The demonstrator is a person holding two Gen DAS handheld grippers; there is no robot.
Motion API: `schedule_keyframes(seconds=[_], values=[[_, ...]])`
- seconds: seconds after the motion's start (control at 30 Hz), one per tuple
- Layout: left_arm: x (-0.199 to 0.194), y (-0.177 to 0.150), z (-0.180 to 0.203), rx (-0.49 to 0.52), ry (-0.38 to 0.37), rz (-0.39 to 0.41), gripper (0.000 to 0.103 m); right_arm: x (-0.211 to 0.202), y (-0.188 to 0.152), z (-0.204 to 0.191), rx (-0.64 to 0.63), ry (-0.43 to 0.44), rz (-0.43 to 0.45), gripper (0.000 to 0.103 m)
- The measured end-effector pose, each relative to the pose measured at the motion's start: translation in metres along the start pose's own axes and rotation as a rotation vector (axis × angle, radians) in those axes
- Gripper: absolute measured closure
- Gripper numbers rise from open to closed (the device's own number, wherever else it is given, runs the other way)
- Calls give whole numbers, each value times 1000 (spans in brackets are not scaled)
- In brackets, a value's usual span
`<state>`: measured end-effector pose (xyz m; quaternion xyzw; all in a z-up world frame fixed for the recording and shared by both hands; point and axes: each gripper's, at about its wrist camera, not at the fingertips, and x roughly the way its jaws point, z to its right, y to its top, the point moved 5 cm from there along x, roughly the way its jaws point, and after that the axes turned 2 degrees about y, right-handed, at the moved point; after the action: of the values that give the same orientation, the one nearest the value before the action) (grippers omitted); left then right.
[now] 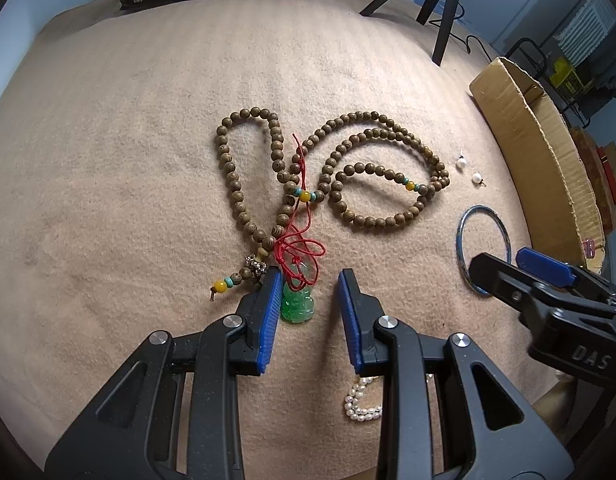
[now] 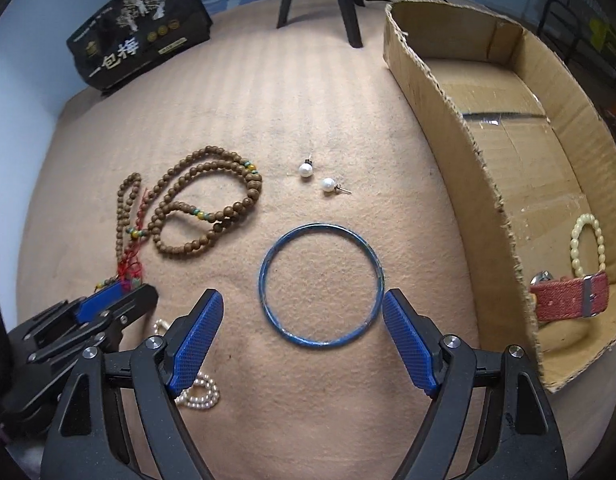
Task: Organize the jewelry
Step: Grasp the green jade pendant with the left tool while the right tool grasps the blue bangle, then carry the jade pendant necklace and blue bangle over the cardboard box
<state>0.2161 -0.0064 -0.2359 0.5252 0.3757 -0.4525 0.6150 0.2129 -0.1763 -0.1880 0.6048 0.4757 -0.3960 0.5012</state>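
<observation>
**Blue bangle framed by spread jaws, green pendant half masked**

Beige felt is seen covering the worktop (image 2: 316,92), on which the jewelry is laid out. The blue bangle (image 2: 321,285) lies flat between the jaws of the right hand-held gripper (image 2: 302,318), which are spread wide and touch nothing; in the left wrist view its near arc is hidden behind that gripper. The left hand-held gripper (image 1: 310,300) is held with its jaws partly apart, and nothing is clamped. The green pendant (image 1: 297,305) lies just inside the left jaw, its edge covered by the blue pad; whether pad and pendant touch cannot be told. A red cord (image 1: 297,240) runs up from it across the wooden bead strand (image 1: 348,168), so the two are tangled and hard to separate by eye. Two pearl earrings (image 2: 316,176) lie between the beads and the cardboard box (image 2: 460,128). A pearl strand (image 1: 362,400) is largely hidden under the gripper bodies in both views. Inside the box, a pale bead bracelet (image 2: 588,242) and a red watch strap (image 2: 568,294) are seen, the watch face being cut off by the box wall.
</observation>
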Motion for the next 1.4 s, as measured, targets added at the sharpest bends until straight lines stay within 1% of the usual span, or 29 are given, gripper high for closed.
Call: schedule_keyframes(seconds=[0.23, 0.4, 0.5, 0.6, 0.63, 0.67, 0.73, 0.77, 0.93, 1.1, 1.2, 1.4], values=[[2, 2, 1, 1, 1, 4, 75, 10, 7, 8, 70, -32, 17, 21], [2, 2, 0, 3, -1, 7, 75, 18, 12, 5, 54, -74, 23, 21], [3, 4, 0, -2, 2, 10, 79, 24, 14, 0, 28, -107, 31, 19], [3, 5, 0, -5, 1, 11, 82, 26, 17, -4, 18, -121, 36, 20], [2, 5, -1, -6, 1, 12, 83, 26, 17, -4, 16, -121, 37, 21], [2, 5, -1, -6, 1, 13, 85, 26, 17, -5, 9, -120, 39, 22], [2, 5, -2, -10, -1, 14, 87, 24, 14, -7, -14, -113, 39, 27], [2, 5, -2, -13, -2, 15, 90, 23, 13, -8, -26, -113, 40, 31], [-1, 4, -5, -28, -12, 23, 92, 22, 11, -12, -69, -79, 34, 31], [-9, 3, -5, -34, -39, 32, 92, 11, 4, -9, -60, -29, 41, 32], [-18, 4, -4, -34, -62, 48, 92, -2, -3, -10, -74, -16, 61, 32], [-45, 10, 4, -33, -114, 96, 92, -26, 1, -17, -116, 3, 122, 32]])
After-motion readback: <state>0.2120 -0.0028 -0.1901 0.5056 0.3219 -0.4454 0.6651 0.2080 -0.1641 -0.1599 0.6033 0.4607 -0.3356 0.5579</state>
